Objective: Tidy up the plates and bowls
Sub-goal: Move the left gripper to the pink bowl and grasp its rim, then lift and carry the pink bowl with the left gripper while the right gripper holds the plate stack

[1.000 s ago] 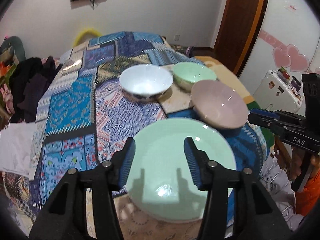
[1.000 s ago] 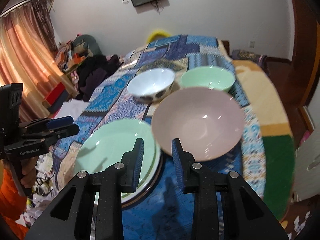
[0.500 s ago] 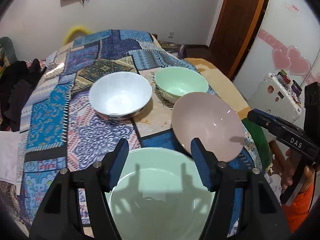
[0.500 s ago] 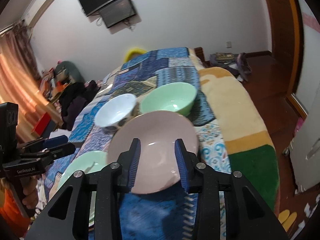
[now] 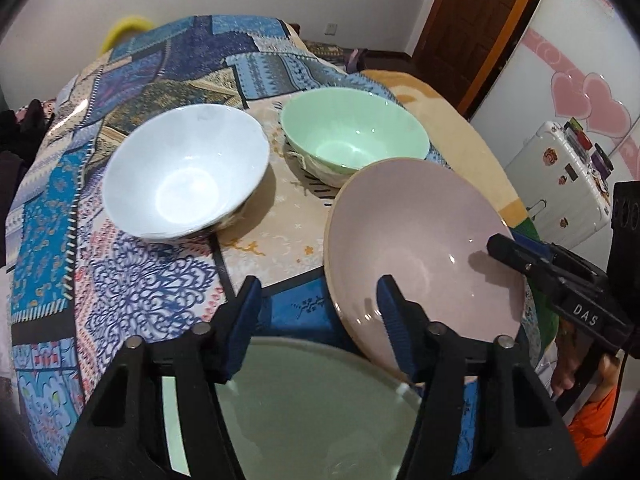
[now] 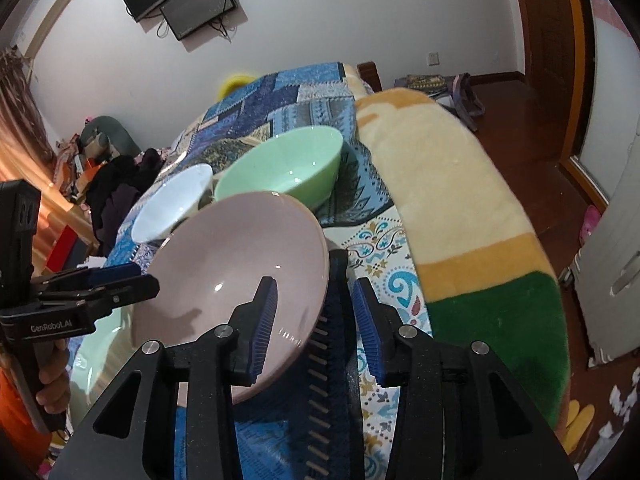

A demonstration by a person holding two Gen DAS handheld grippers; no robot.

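Both unclenched: right tongs [image 6: 315,282], widening, straddle tilted pink bowl [image 6: 232,256]; left tongs [image 5: 319,280], narrowing, empty.

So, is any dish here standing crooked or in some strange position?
Yes. The pink dish is tilted steeply, its near edge overlapping the pale green plate, while the white bowl and green bowl sit level. The right gripper straddles its rim, jaws not pressing on it.
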